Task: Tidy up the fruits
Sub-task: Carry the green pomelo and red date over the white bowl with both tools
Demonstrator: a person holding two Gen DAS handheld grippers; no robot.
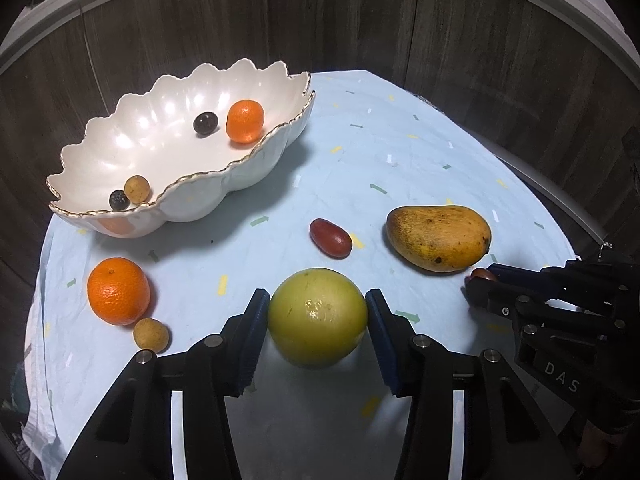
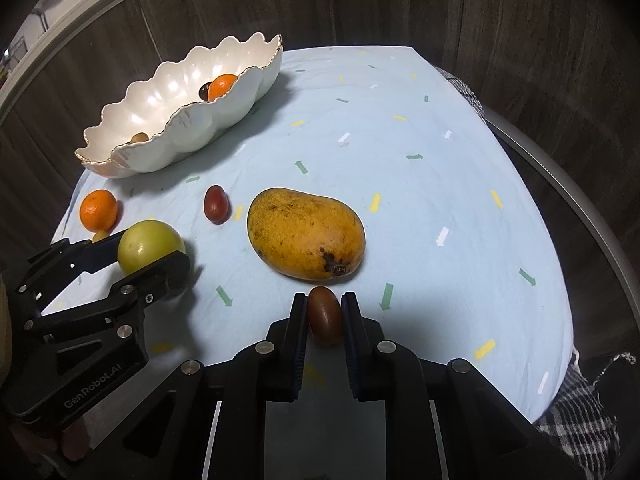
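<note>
Gripping the green fruit [image 1: 317, 317] left and a brown date [image 2: 325, 315] right, I needed steady lifts toward the bowl [image 1: 256, 162].

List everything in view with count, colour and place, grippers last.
bowl: 1, white with gold rim, far left on cloth
fruit in bowl: orange, 2 dark berries, 1 tan
orange on cloth: 1, left
tan fruit: 1, beside it
red fruit: 1, middle
mango: 1, yellow, right
tablecloth: 1, pale blue
left gripper: fingers on green-yellow fruit
right gripper: fingers on dark red fruit
</note>
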